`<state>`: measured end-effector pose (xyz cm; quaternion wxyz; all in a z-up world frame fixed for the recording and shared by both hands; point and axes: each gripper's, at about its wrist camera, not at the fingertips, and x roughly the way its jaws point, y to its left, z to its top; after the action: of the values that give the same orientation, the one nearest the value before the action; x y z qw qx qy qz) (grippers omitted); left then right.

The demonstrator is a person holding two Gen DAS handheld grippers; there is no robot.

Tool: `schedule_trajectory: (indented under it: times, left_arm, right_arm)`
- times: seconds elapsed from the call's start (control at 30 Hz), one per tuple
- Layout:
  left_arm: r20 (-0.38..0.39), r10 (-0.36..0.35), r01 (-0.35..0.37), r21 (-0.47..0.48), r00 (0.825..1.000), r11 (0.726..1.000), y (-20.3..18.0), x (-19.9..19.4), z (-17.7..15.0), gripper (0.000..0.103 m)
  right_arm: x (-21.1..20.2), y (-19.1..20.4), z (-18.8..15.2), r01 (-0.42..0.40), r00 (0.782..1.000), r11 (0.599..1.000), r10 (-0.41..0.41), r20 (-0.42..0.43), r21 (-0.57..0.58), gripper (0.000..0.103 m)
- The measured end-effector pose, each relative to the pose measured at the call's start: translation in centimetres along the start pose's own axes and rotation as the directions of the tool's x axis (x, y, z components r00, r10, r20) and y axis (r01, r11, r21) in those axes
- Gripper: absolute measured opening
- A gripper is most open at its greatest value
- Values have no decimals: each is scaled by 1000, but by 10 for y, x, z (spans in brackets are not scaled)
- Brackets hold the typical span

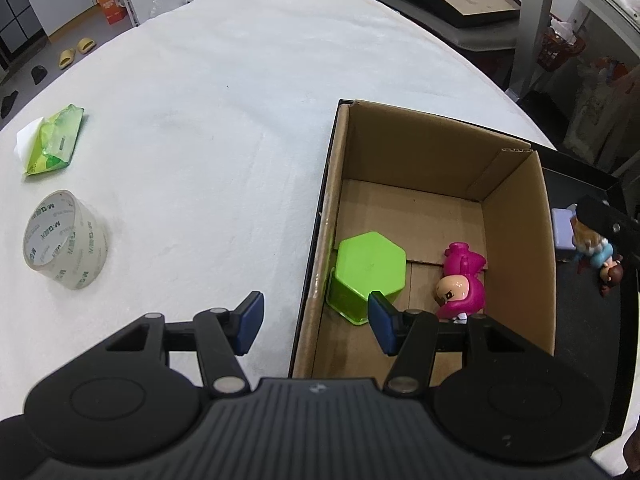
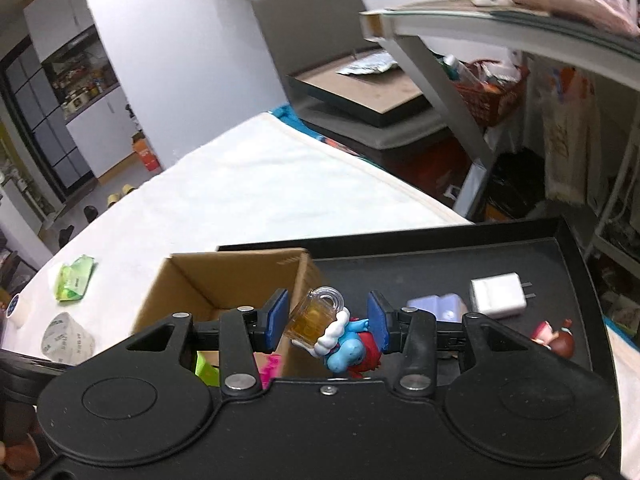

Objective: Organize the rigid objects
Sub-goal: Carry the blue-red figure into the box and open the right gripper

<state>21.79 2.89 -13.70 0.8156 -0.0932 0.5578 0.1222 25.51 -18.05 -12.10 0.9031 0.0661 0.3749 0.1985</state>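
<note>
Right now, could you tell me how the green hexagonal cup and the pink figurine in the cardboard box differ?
The green hexagonal cup is plain, angular and sits upside down by the box's left wall; the pink figurine is rounded, has a face, and lies toppled nearer the right wall. The cup looks bulkier. Both rest on the cardboard box floor.
</note>
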Motion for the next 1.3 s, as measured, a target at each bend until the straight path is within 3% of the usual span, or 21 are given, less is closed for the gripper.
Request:
schedule_trajectory:
  times: [0.37,0.5,0.73,0.8,1.17,1.3]
  left_arm:
    - [20,-64,65,-13,998,998,15,3,-6,55]
    - [15,-106,106,-22,994,994,18,7,-7,50]
    - [15,-138,139,-49,990,989,28,9,-8,18]
    - [14,-158,158,-63,987,985,31,10,-8,16]
    - [-10,-207,206,-88,978,975,41,13,-5,15]
    - [-10,-206,204,-81,979,976,42,12,-4,15]
  right_arm:
    - [-5,45,3,-72,997,993,75,21,-91,42]
    - [1,54,2,-90,996,991,91,7,-99,42]
    - [17,65,-5,-126,991,988,122,-49,-91,42]
    - [21,68,-8,-138,989,987,132,-69,-86,42]
    - [46,73,-23,-165,967,984,148,-206,-72,43]
    - [44,71,-24,-163,967,985,147,-210,-61,51]
